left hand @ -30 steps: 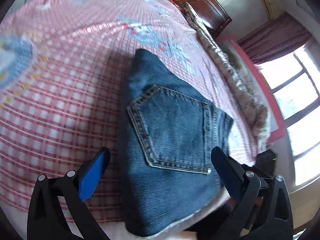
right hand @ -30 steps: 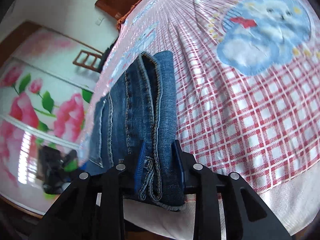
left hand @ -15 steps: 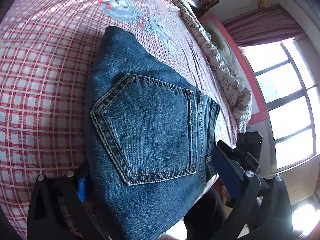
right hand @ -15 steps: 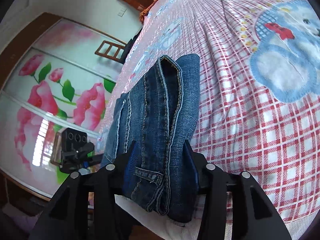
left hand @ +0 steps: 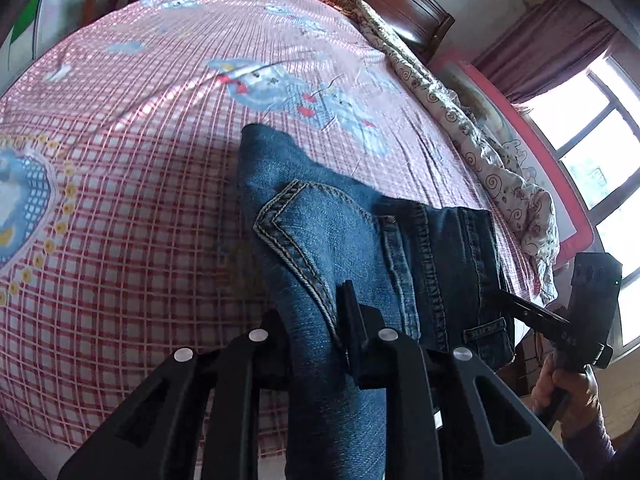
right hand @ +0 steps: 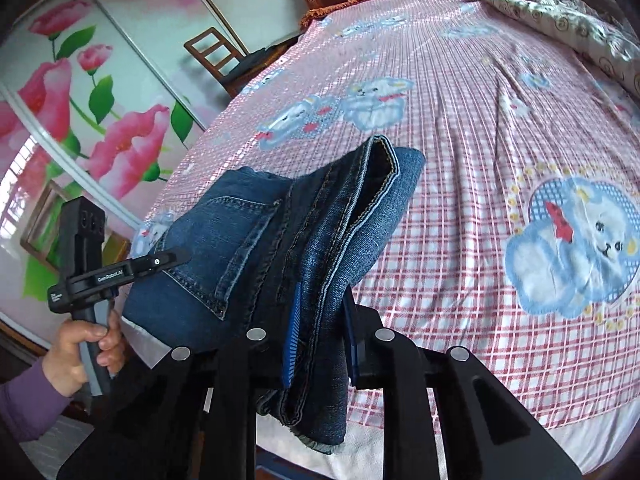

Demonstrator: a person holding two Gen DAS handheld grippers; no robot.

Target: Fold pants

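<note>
Folded blue jeans (left hand: 340, 224) hang a little above the pink checked bedsheet (left hand: 140, 160), near the bed's front edge. My left gripper (left hand: 312, 308) has its jaws closing on the pocket-side fold, and its pads pinch the denim. In the right wrist view the jeans (right hand: 240, 232) show a back pocket and stacked waistband layers. My right gripper (right hand: 322, 296) is closing on the waistband edge, with the denim pressed between its blue pads. Each gripper also shows in the other's view: the right gripper (left hand: 504, 296) and the left gripper (right hand: 176, 258), each held by a hand.
The bedsheet (right hand: 460, 120) spreads wide beyond the jeans. A rolled floral quilt (left hand: 480, 136) lies along the far side by the wooden headboard (left hand: 400, 4). A window (left hand: 592, 128) is beyond it. A flowered wardrobe (right hand: 80, 100) and a chair (right hand: 212, 56) stand past the bed.
The left gripper went from wide open around the jeans to shut on their near fold. Both grippers have risen and lifted the jeans off the sheet. The right gripper has rolled.
</note>
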